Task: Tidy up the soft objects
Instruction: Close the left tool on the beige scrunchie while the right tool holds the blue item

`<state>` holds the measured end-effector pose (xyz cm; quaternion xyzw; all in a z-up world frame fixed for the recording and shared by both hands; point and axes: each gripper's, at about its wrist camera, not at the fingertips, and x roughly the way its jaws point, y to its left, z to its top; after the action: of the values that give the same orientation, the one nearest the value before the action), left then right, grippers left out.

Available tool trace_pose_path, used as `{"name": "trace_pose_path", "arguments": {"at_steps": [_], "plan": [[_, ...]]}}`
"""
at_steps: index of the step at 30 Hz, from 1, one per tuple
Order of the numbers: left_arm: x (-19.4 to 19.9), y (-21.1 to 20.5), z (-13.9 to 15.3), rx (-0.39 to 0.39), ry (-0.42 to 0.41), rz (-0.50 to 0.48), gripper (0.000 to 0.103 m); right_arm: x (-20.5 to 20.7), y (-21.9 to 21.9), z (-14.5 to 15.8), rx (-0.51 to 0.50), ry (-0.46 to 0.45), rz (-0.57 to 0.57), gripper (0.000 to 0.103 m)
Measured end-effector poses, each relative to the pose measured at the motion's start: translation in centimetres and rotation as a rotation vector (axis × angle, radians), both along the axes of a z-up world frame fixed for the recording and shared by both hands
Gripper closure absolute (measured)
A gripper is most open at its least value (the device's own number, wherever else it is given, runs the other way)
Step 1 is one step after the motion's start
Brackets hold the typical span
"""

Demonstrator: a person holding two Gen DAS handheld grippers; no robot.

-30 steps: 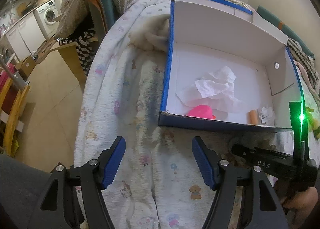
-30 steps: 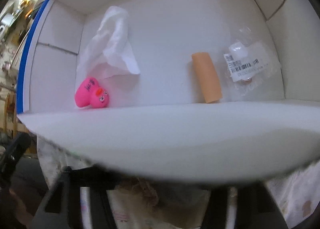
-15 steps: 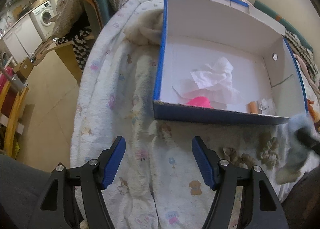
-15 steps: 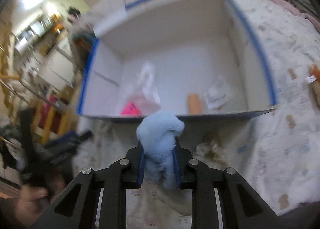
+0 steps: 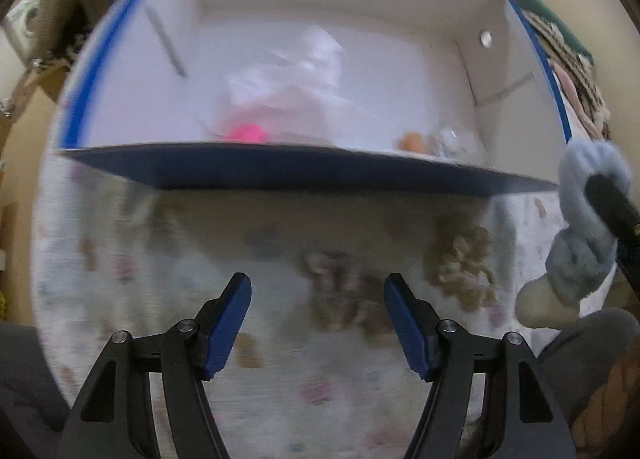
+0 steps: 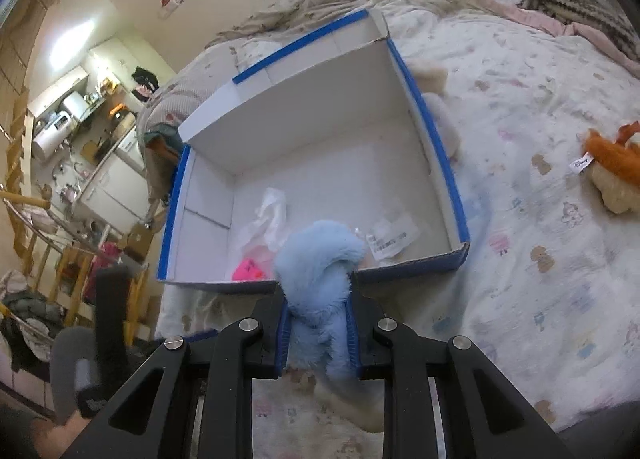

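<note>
Now the right gripper (image 6: 318, 325) had its blue-padded fingers (image 6: 281, 333) clamped on a fluffy pale-blue plush toy (image 6: 320, 275), which bulged above the pads and hung below them, held in the air just short of the near wall of the open white cardboard box with blue-taped edges (image 6: 436, 139). Half a second before, that view was smeared and the toy sat lower against the box front; here the picture was sharp and the box filled the middle, running off toward 11 o'clock. A second before, the same camera had been close over the box floor with no toy between the fingers.

Inside the box lay a crumpled white tissue (image 6: 272, 215), a bright pink rubber toy (image 6: 246, 271) at the near-left corner, and a clear plastic packet with a barcode label (image 6: 394, 237) toward 3 o'clock. On the cartoon-print white bedsheet (image 6: 540, 219), an orange-and-cream plush animal (image 6: 612, 163) lay well apart from the box at 3 o'clock.

The left gripper (image 5: 318, 323) was spread wide with nothing between its blue pads (image 5: 228, 323). Its view had pushed closer to the box (image 5: 304, 167) than before and was blurred; the blue plush (image 5: 580, 227) showed at 3 o'clock on the other gripper's finger.
</note>
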<state>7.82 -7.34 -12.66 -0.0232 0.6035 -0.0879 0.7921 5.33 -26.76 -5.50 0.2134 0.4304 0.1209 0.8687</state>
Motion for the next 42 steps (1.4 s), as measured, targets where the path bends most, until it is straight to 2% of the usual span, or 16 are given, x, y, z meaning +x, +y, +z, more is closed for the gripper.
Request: {"name": "trace_pose_path", "arguments": {"at_steps": [6, 10, 13, 15, 16, 17, 19, 21, 30, 36, 42], "plan": [[0.0, -3.2, -2.5, 0.001, 0.066, -0.058, 0.037, -0.8, -1.7, -0.2, 0.020, -0.008, -0.027, 0.078], [0.5, -4.4, -5.1, 0.100, 0.109, -0.051, 0.037, -0.5, -1.7, -0.7, 0.007, 0.019, -0.038, 0.078], [0.8, -4.2, -5.4, 0.095, 0.100, -0.039, 0.038, -0.3, -1.4, -1.0, -0.003, 0.034, -0.032, 0.078], [0.8, -4.1, -5.2, 0.118, 0.076, -0.055, 0.059, -0.3, -1.3, -1.1, -0.006, 0.037, -0.026, 0.078], [0.8, -4.0, -5.2, 0.136, 0.071, -0.065, 0.075, -0.3, -1.2, -1.1, -0.010, 0.038, -0.023, 0.078], [0.9, -3.7, -5.2, 0.135, 0.074, -0.066, 0.084, -0.4, -1.2, -1.1, -0.013, 0.037, -0.020, 0.078], [1.2, -2.6, -5.1, 0.109, 0.085, -0.049, 0.088, -0.3, -1.1, -1.1, -0.012, 0.037, -0.014, 0.078], [1.4, -1.2, -5.0, 0.102, 0.093, -0.022, 0.090, -0.2, -1.0, -1.2, -0.013, 0.040, -0.012, 0.078], [2.0, 4.7, -4.0, 0.204, 0.061, 0.077, 0.090, -0.3, -0.6, -1.1, -0.041, 0.040, -0.005, 0.078], [1.4, 8.6, -2.5, 0.190, 0.052, 0.141, 0.090, -0.2, -0.1, -1.2, -0.059, 0.038, 0.005, 0.078], [-0.1, 10.1, 0.6, 0.177, -0.036, 0.161, 0.090, -0.4, 0.4, -1.0, -0.078, 0.024, 0.025, 0.078]]}}
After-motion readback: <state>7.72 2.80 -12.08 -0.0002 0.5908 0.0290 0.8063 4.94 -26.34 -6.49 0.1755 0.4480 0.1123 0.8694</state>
